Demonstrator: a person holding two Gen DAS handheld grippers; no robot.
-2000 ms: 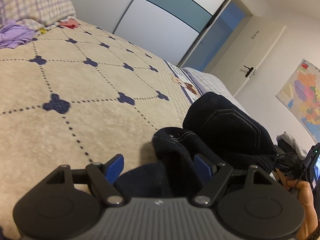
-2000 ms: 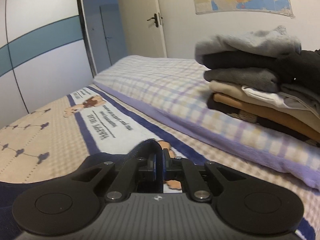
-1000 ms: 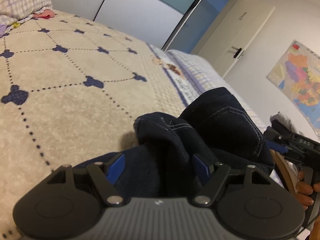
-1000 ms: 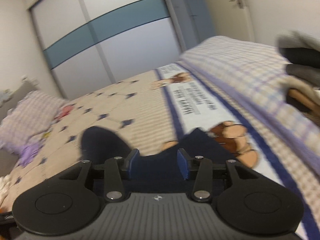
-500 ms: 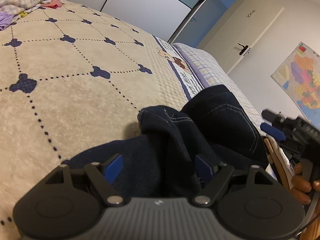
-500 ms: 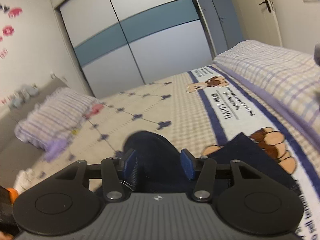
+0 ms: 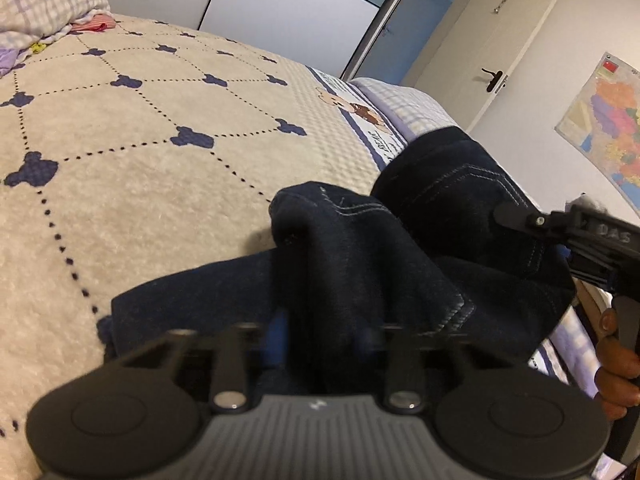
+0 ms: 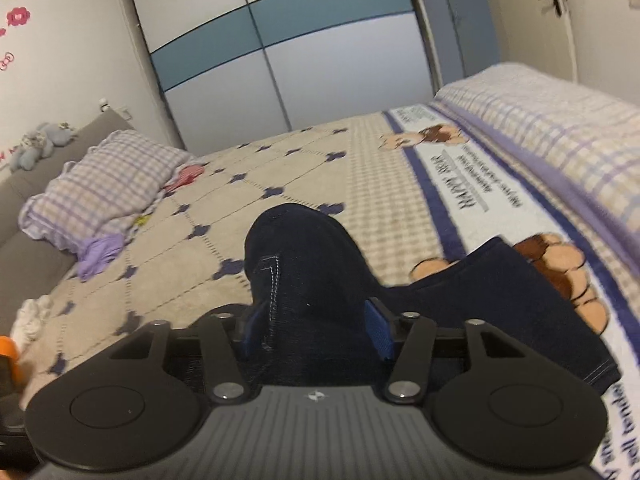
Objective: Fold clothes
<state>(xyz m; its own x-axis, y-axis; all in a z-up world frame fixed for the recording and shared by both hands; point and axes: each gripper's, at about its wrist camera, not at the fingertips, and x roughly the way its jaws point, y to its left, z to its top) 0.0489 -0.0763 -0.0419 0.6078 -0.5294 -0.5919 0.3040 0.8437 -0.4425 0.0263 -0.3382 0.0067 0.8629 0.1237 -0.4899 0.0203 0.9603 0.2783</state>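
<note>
Closest to the left wrist camera, the left tool (image 7: 324, 338) has its blue pads set apart on either side of a raised fold of dark jeans (image 7: 360, 256); the frame is blurred there, so I cannot tell whether the pads actually press the denim. Over on the right wrist view, the right tool (image 8: 316, 324) likewise straddles a hump of the jeans (image 8: 304, 256), blue pads just beside the cloth on both sides (contact looks likely, but a firm clamp cannot be confirmed). Its black body also shows at the right edge of the left view, held by a hand (image 7: 616, 376).

Beneath the jeans lies the bed (image 7: 120, 168), covered by a beige blanket with dotted diamonds and navy motifs; one jeans panel spreads flat over the blanket's bear-print border. Farther off, a checked pillow (image 8: 104, 180) rests near the headboard, with a purple garment (image 8: 100, 252) beside it. Beyond stand a wardrobe (image 8: 288, 52) with a blue band, a white door (image 7: 508, 44) and a wall map (image 7: 608, 120).
</note>
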